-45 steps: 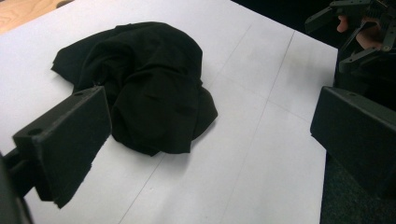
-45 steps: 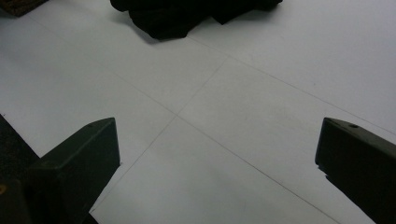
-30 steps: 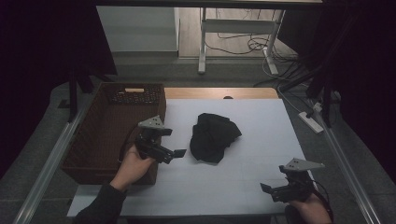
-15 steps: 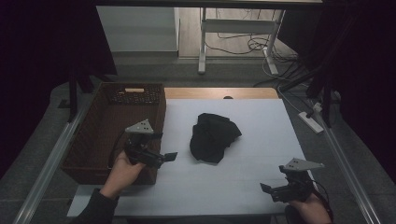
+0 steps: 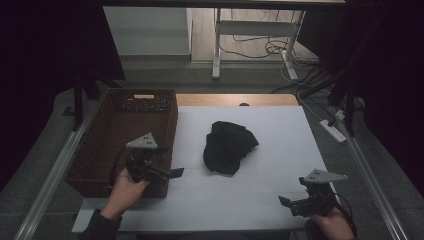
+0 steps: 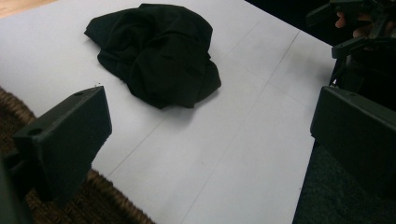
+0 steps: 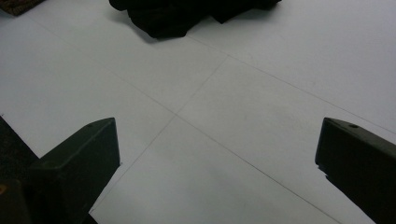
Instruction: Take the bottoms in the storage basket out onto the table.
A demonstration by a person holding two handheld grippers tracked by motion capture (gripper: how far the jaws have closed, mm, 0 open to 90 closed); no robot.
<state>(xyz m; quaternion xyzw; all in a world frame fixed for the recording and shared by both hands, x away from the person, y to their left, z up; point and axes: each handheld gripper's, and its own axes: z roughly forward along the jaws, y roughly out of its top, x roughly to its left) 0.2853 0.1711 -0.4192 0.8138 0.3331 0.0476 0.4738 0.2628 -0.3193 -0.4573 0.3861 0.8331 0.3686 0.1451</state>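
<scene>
Meanwhile the left gripper (image 5: 167, 172) has drawn back toward the lower left, over the wicker basket's (image 5: 95, 155) near corner (jaws wide, empty). The right gripper (image 5: 292, 202) stays low right, jaws wide, and the crumpled black cloth (image 5: 227, 146) remains at frame centre on the white table (image 5: 280, 140).

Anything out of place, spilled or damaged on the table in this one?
Nothing stands out. A crumpled black cloth lies in a heap mid-table beside the brown wicker basket. The left gripper and the right gripper are open and hold nothing.
</scene>
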